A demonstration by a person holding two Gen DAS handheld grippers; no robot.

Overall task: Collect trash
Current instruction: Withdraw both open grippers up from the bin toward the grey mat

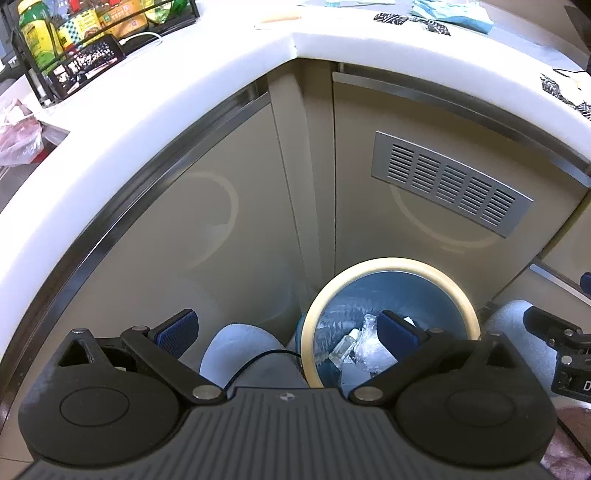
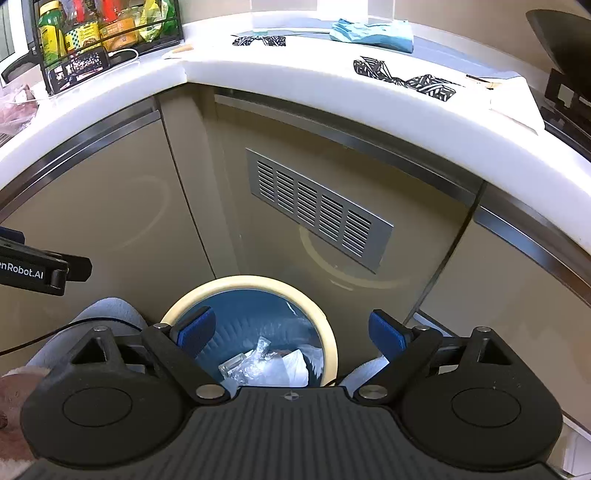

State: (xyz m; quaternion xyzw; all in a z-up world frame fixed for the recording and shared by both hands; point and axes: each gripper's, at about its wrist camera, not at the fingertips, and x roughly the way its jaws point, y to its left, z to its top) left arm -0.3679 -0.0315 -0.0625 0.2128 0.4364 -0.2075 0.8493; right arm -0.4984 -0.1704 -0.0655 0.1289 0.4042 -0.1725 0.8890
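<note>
Right wrist view, counter's black stand [image 2: 567, 92], right claw [image 2: 291, 334] wide

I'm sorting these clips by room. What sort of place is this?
Most likely a home kitchen: a white corner countertop over beige cabinet doors, a wire rack of bottles and packets on top, and a bin holding clear plastic trash on the floor.

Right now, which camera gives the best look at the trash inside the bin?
The right wrist view: the trash lies unblocked in the bin between the open right tongs. The left wrist view shows it too, partly hidden behind one finger.
</note>
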